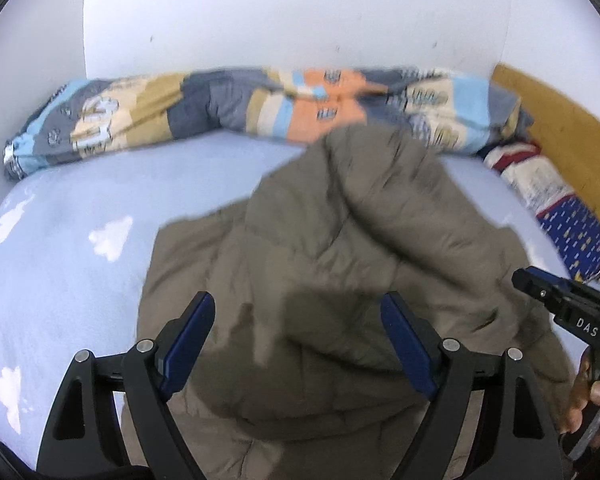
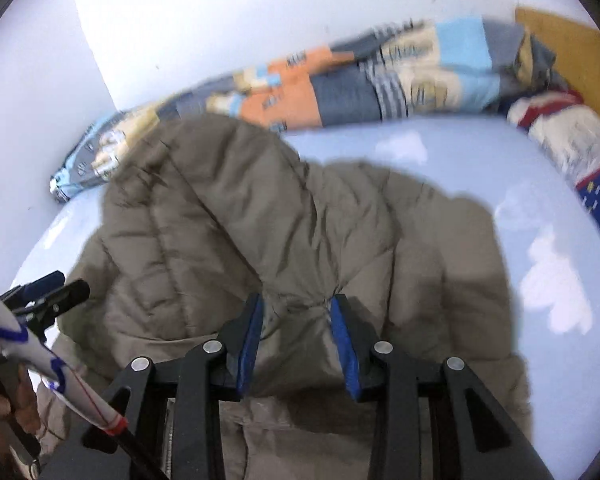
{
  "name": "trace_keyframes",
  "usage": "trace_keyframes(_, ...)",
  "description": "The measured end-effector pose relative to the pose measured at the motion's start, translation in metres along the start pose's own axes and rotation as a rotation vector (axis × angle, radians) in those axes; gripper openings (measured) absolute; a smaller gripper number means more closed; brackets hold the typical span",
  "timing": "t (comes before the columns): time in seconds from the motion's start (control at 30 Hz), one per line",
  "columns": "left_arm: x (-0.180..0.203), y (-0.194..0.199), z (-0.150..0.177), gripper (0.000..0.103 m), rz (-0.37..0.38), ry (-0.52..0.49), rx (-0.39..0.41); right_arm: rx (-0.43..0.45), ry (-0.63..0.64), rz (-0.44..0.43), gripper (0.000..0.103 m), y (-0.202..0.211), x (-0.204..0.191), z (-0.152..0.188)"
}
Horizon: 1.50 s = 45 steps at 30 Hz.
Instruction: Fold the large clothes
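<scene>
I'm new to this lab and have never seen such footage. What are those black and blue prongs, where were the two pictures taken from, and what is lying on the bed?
The prongs are the fingers of two hand-held grippers; a person carries one in each hand. Each picture comes from a fisheye camera on one gripper, looking along its fingers. The left gripper is open above a puffy grey-brown jacket, holding nothing. The right gripper has its jaws partly apart around a jacket fold; whether it grips is unclear. The jacket lies on a light blue bed sheet. A patterned quilt is bunched along the white wall.
</scene>
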<state>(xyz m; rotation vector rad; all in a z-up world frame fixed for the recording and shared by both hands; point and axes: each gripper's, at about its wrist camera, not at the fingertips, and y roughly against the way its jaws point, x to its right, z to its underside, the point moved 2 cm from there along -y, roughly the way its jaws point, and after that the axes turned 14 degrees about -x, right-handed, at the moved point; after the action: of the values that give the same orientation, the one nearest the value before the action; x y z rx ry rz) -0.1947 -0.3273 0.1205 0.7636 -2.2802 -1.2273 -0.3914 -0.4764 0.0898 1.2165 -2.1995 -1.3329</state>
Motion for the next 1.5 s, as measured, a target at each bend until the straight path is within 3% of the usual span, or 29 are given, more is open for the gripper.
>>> trace_keyframes(0.07,0.004,0.008,-0.002,0.084,0.033,-0.004,0.038,0.037,-0.018,-0.004,0.04,0.011,0.004,-0.004)
trace_keyframes(0.17,0.017,0.005,-0.002,0.084,0.091,-0.022,0.033,0.057,-0.067,0.04,0.043,0.017,0.016,-0.005)
trace_keyframes(0.3,0.051,-0.001,-0.007,0.084,0.14,-0.08,0.027,0.032,-0.138,0.053,0.043,0.01,0.039,-0.004)
trace_keyframes(0.37,0.072,-0.002,-0.01,0.084,0.133,-0.135,0.042,0.011,-0.164,0.072,0.043,0.005,0.048,-0.003)
trace_keyframes(0.43,0.089,-0.007,-0.013,0.084,0.112,-0.176,0.053,-0.001,-0.195,0.085,0.035,0.004,0.057,-0.002)
trace_keyframes(0.5,0.098,-0.023,-0.017,0.084,0.072,-0.183,0.018,-0.004,-0.214,0.082,0.035,0.004,0.063,-0.002)
trace_keyframes(0.57,0.095,-0.049,-0.018,0.084,0.011,-0.148,-0.067,-0.004,-0.23,0.091,0.035,0.005,0.068,-0.001)
trace_keyframes(0.63,0.08,-0.074,-0.012,0.084,0.015,-0.082,-0.144,-0.007,-0.237,0.077,0.035,0.004,0.07,-0.003)
trace_keyframes(0.8,0.084,-0.082,-0.005,0.084,-0.007,-0.119,-0.125,-0.01,-0.228,0.052,0.035,0.003,0.068,-0.005)
trace_keyframes(0.93,0.073,-0.055,-0.006,0.084,0.063,-0.077,-0.096,0.041,-0.186,0.002,0.035,0.013,0.052,-0.008)
trace_keyframes(1.07,0.049,-0.032,0.006,0.084,0.031,-0.062,-0.034,0.05,-0.12,-0.051,0.035,0.016,0.031,-0.007)
trace_keyframes(1.23,0.023,-0.052,0.017,0.084,0.009,-0.002,-0.072,-0.031,-0.042,-0.075,0.035,-0.002,0.008,0.003)
trace_keyframes(1.37,0.028,-0.064,0.022,0.084,-0.031,-0.035,-0.082,-0.099,0.002,-0.009,0.035,-0.025,0.003,0.013)
trace_keyframes(1.5,0.029,-0.062,0.024,0.084,-0.022,-0.047,-0.087,-0.158,0.027,0.031,0.035,-0.043,0.001,0.016)
